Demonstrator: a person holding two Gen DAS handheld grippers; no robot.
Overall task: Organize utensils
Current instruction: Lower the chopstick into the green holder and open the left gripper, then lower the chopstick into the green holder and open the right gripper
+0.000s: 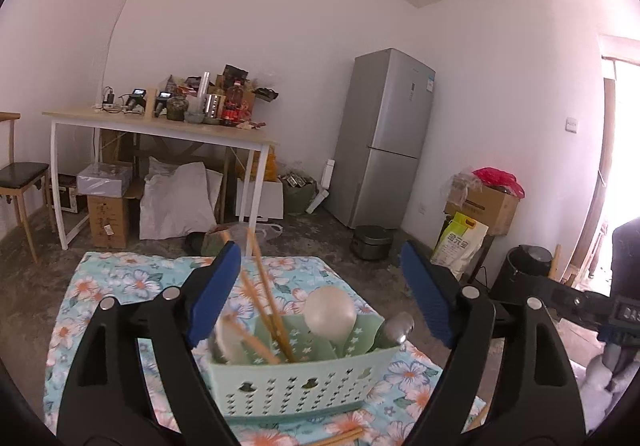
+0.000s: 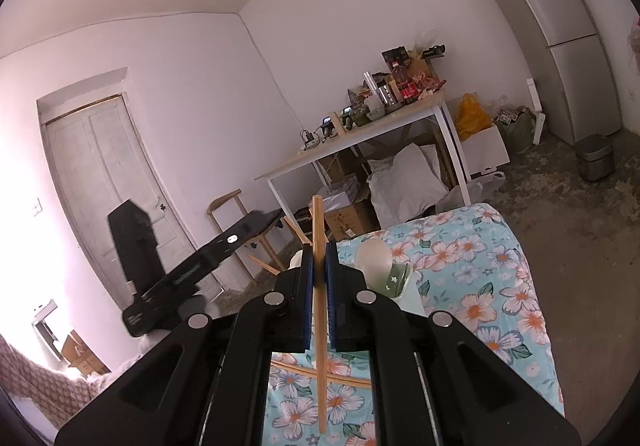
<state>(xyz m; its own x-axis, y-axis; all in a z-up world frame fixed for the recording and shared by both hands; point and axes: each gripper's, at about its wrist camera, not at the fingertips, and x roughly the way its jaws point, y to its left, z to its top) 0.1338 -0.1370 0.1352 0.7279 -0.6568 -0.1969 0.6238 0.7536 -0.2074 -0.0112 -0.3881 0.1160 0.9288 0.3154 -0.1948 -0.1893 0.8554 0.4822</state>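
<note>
**Bamboo stick pinched upright, basket dead ahead**

Pinched in right gripper [image 2: 319, 288]: one chopstick [image 2: 319, 310], long axis near vertical, crossing pads. Ahead & slightly right: mint basket [image 2: 410, 296]. Left gripper [image 1: 320, 294] spread wide, empty, straddling basket [image 1: 304, 386] w/ chopsticks, ladle inside. Next prob: carry fwd, drop tip-down.

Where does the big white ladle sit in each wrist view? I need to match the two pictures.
Left wrist view: the white ladle stands bowl-up in the green basket, centre frame, between the open left tongs.
Right wrist view: the ladle shows just right of the shut right tongs, which clamp a chopstick.
Shared landmark: the silver fridge, right of centre in the left view, top right in the right view.
</note>
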